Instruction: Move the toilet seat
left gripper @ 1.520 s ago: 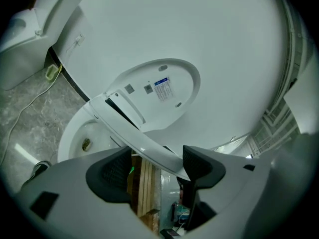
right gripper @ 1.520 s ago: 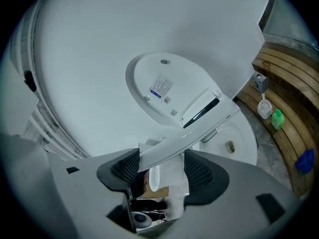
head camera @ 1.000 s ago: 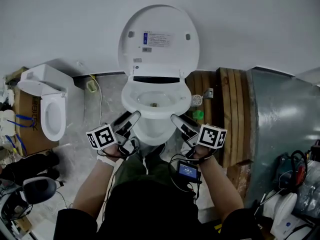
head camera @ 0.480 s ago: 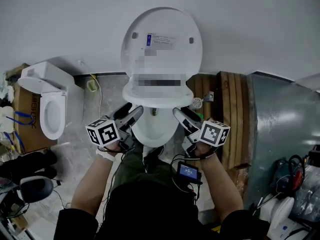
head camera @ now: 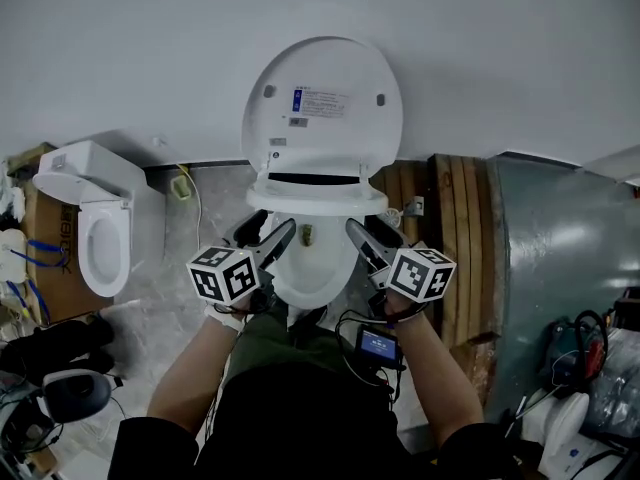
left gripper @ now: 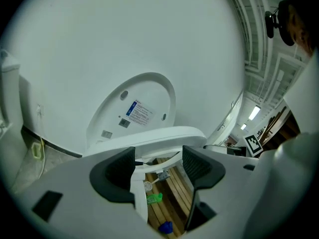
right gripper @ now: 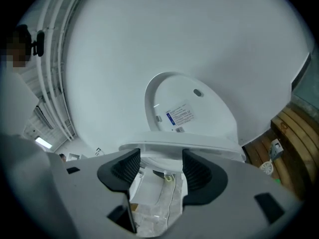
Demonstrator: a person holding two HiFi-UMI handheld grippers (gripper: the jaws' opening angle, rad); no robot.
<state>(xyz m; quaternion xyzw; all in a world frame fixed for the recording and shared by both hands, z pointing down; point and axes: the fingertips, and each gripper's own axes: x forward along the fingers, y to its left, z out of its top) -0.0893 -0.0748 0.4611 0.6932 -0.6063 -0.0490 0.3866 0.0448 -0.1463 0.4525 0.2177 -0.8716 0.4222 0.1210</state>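
Currently, the toilet seat (head camera: 316, 200) sits partly raised between bowl (head camera: 312, 268) and upright lid (head camera: 322, 108), its front rim crossing just above the spread, empty fingers of the left gripper (head camera: 272, 228) and right gripper (head camera: 364, 226).

- Toilet seat (head camera: 316, 201) and lid (head camera: 322, 138): white. Label (head camera: 320, 101) on lid: white with a blue block.
- Left gripper (left gripper: 158, 166), right gripper (right gripper: 160, 169): grey bodies, black ribbed pads (left gripper: 119, 167).
- Marker cubes (head camera: 225, 273): black squares on white.
- Planks (head camera: 450, 218) right of right gripper: brown wood.
- Seen between left gripper's jaws: green object (left gripper: 154, 198), blue object (left gripper: 166, 227).
- Second toilet (head camera: 95, 223) left of left gripper: white.
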